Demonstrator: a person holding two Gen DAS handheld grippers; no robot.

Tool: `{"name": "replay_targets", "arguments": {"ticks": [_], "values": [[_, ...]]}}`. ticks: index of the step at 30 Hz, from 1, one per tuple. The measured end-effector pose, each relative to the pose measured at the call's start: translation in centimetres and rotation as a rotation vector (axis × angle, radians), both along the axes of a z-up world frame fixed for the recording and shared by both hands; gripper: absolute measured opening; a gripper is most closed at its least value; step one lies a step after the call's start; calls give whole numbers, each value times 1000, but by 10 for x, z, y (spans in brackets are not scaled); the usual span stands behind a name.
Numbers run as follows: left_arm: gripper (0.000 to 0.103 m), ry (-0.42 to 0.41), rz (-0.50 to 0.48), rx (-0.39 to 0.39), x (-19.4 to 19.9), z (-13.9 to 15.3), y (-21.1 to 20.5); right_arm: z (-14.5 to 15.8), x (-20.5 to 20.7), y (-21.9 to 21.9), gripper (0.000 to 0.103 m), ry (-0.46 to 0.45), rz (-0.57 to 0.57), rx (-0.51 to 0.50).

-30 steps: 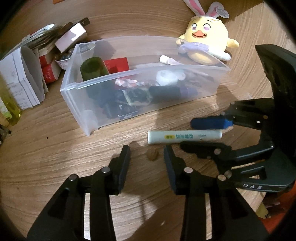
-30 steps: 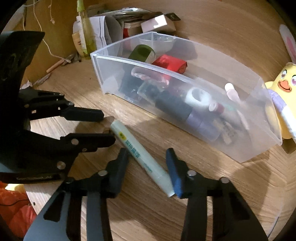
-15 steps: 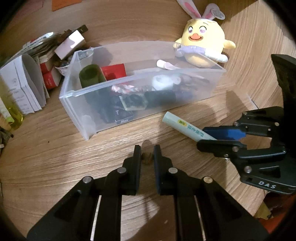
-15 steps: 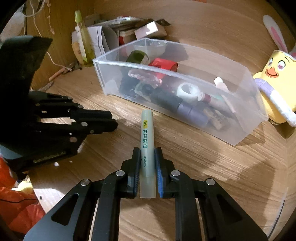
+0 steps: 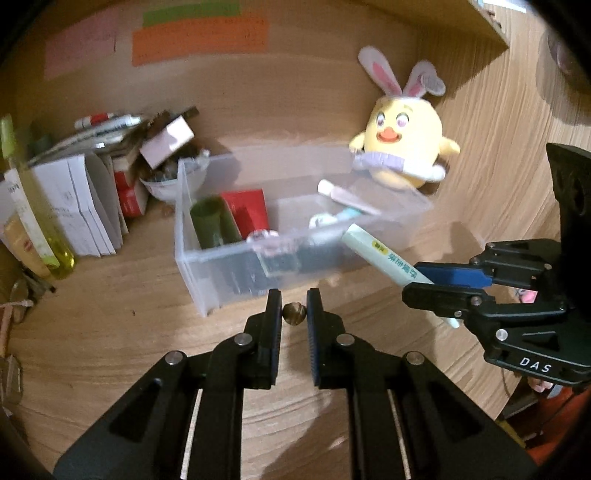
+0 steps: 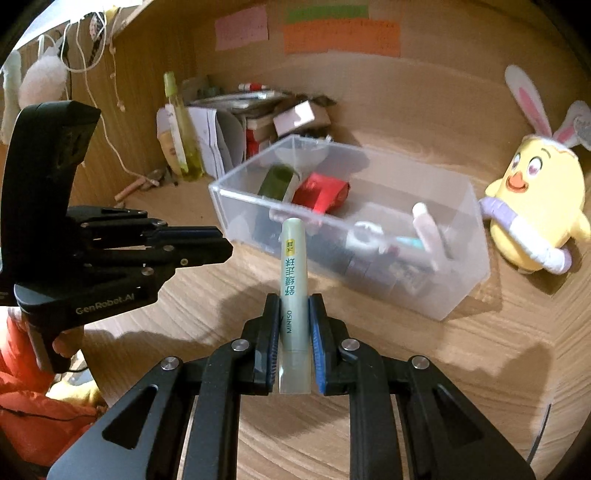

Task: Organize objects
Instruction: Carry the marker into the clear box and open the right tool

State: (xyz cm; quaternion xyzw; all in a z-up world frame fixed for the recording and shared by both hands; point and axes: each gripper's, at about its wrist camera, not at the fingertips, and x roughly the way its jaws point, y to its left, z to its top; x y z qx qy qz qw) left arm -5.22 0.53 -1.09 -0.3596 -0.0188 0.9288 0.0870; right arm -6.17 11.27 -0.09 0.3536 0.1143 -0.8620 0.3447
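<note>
My left gripper point(image 5: 294, 308) is shut on a small brown round object point(image 5: 294, 313) and holds it above the wooden table, in front of the clear plastic bin point(image 5: 207, 266). My right gripper point(image 6: 294, 314) is shut on a pale green MINISO tube point(image 6: 293, 269), lifted and pointing toward the bin point(image 6: 461, 288). The tube point(image 5: 380, 256) and right gripper point(image 5: 436, 284) also show in the left wrist view, at the bin's front right. The left gripper point(image 6: 218, 245) shows at the left of the right wrist view. The bin holds a dark green cylinder point(image 5: 210, 225), a red box point(image 5: 249, 210) and several small items.
A yellow chick plush with bunny ears point(image 5: 402, 147) sits behind the bin's right end. A heap of papers, boxes and markers point(image 5: 92, 177) and a yellow-green bottle point(image 5: 40, 229) stand at the back left. Coloured notes point(image 6: 340, 35) hang on the back wall.
Both grippers closed and lifted: the left took the small brown object off the table, the right took the tube and raised it toward the bin.
</note>
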Motion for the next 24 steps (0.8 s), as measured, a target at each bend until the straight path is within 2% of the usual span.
{"name": "replay_targets", "arguments": {"ticks": [13, 24], "values": [[12, 117, 81, 21, -9, 35, -18, 38, -19, 15, 14, 99, -91, -86], [12, 151, 118, 24, -30, 50, -26, 60, -49, 17, 14, 146, -138, -128]]}}
